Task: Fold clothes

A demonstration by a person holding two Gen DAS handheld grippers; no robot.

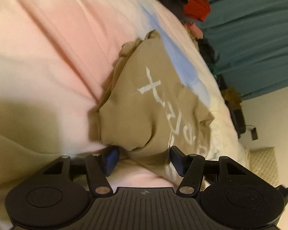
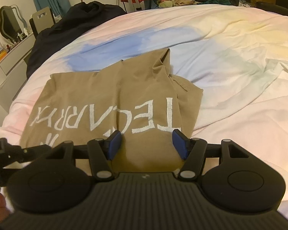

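Right wrist | right tongs spread over tan shirt (folded) | left tongs spread too

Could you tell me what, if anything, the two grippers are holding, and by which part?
Both have the tan shirt's near edge between their jaws, but neither view shows whether the pads press on it.

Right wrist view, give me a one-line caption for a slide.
Right claw poised with its jaws apart over the near edge of a tan shirt with white lettering, spread on a pastel bedsheet.
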